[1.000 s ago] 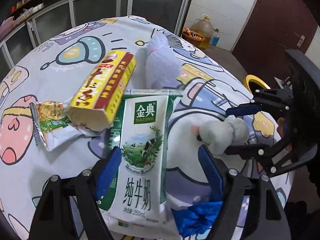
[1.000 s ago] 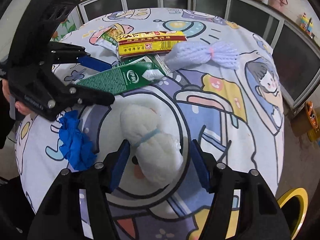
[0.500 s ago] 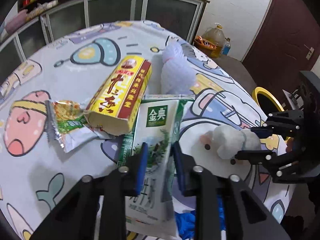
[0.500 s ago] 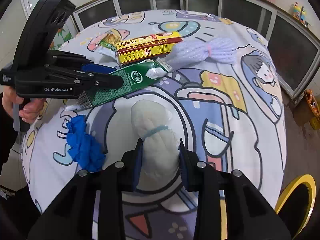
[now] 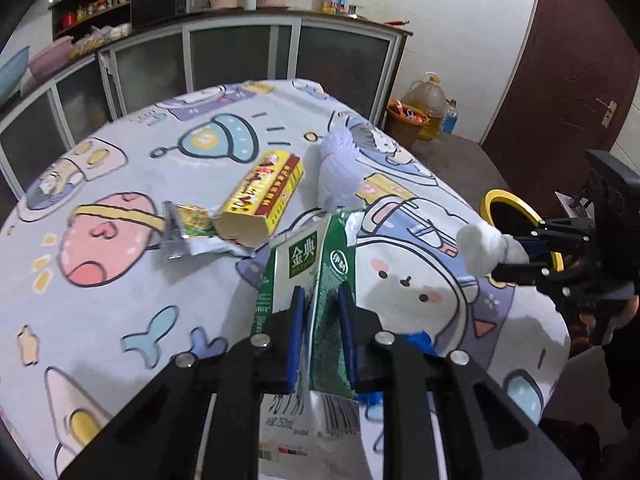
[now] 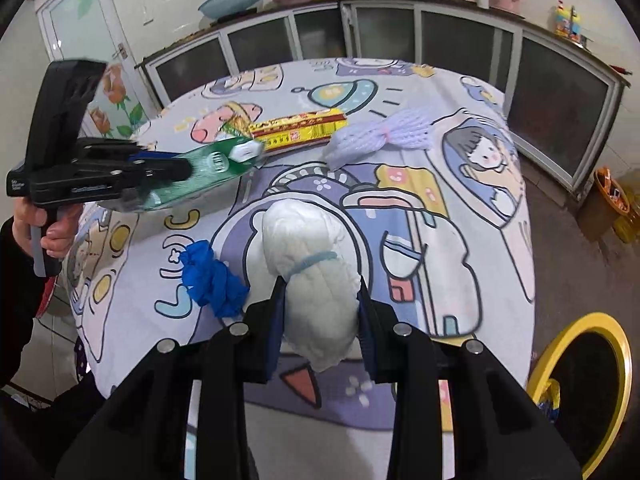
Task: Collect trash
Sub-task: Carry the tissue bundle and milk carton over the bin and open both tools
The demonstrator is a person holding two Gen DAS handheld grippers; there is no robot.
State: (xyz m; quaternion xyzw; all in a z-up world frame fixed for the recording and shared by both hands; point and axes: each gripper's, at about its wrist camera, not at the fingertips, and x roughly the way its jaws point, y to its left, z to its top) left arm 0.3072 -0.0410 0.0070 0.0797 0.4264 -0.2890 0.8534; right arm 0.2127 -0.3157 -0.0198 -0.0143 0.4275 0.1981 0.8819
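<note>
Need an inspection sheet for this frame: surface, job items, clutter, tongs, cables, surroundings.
Surface: round table under a cartoon-print cloth.
Job's things: green milk carton and white tied bundle gripped; yellow box, snack wrapper, blue glove and purple foam net lie on the cloth.
Clutter: nothing seen.
Tongs: left tongs closing on the milk carton; right tongs shut on the white tied bundle.
Cables: nothing seen.
Surroundings: yellow-rimmed bin beside the table; cabinets behind.

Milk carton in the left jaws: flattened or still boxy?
Flattened. The milk carton is creased along its length, squeezed thin between the closing jaws, clear of the table.
</note>
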